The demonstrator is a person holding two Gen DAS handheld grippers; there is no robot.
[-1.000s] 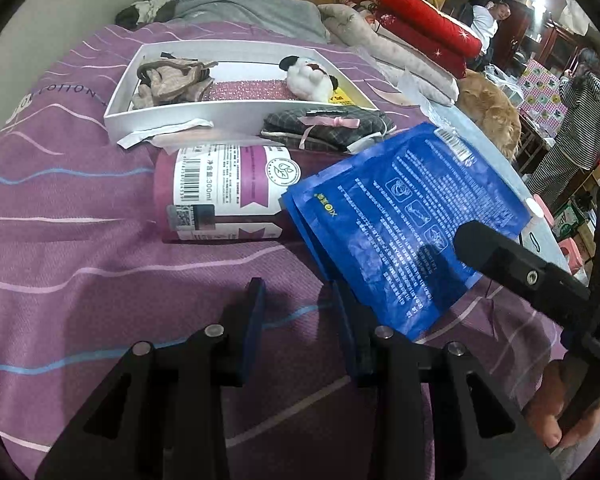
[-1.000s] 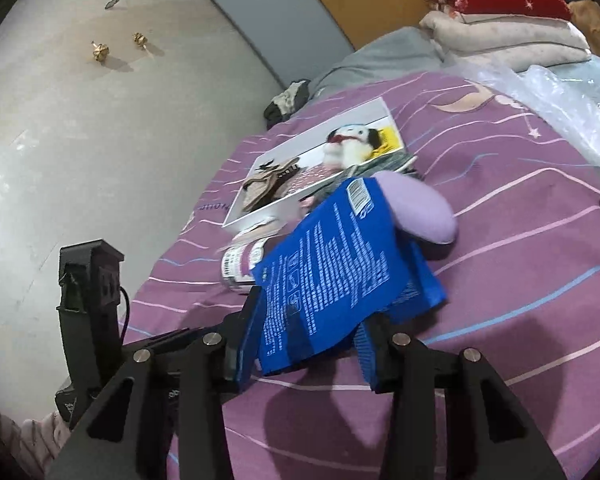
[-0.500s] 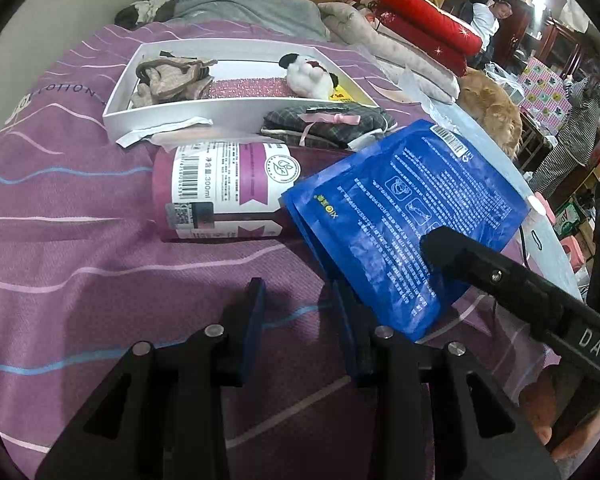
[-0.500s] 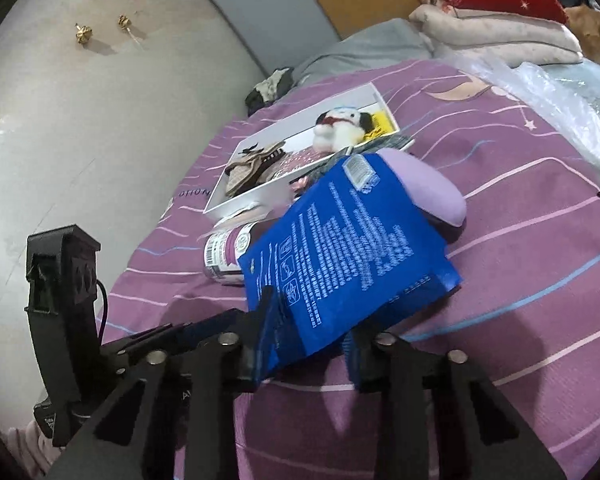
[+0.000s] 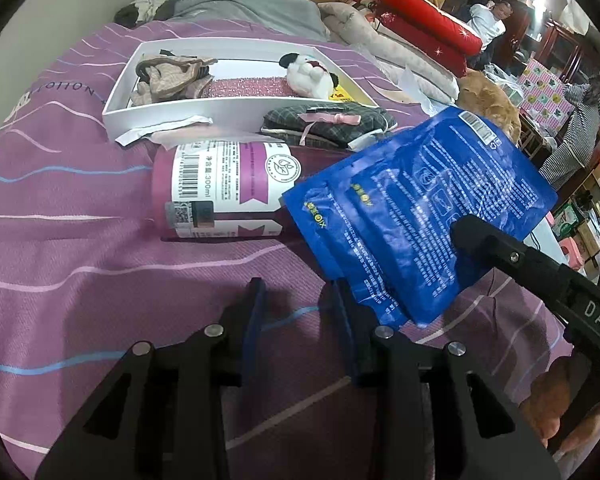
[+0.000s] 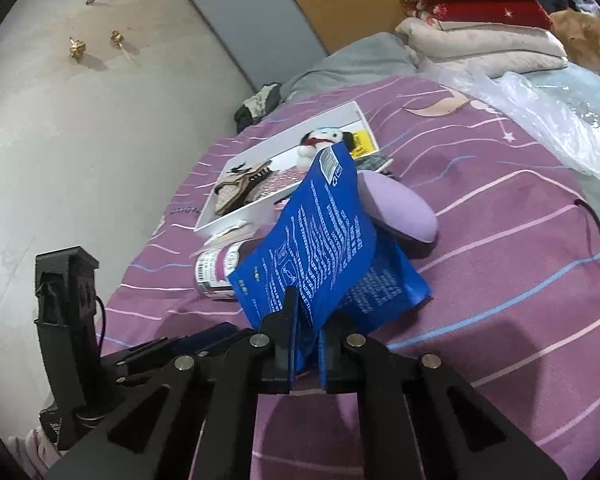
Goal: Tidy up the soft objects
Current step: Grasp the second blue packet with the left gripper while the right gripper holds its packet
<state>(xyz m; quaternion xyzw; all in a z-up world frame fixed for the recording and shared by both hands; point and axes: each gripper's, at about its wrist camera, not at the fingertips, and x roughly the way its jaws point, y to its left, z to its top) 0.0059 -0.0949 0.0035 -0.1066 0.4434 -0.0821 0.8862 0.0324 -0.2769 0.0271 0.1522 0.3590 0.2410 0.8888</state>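
Observation:
My right gripper (image 6: 306, 330) is shut on the lower edge of a blue printed pouch (image 6: 312, 236) and holds it tilted above the purple striped bedspread (image 6: 500, 264). The blue pouch also shows in the left wrist view (image 5: 416, 208), with the right gripper's finger (image 5: 500, 248) on it. My left gripper (image 5: 298, 312) is open and empty, low over the bedspread, just left of the pouch. A white tray (image 5: 204, 106) behind holds a beige cloth (image 5: 168, 78), a pink strip and a small plush dog (image 5: 310, 74).
A purple labelled bottle (image 5: 224, 192) lies on its side before the tray. A plaid pouch with a pink bow (image 5: 328, 124) lies beside it. A lilac soft pad (image 6: 400, 208) lies behind the blue pouch. Folded red and white quilts (image 6: 480, 12) are stacked at the back.
My right gripper has closed on the blue pouch and lifted it more upright. The left gripper has stayed in place.

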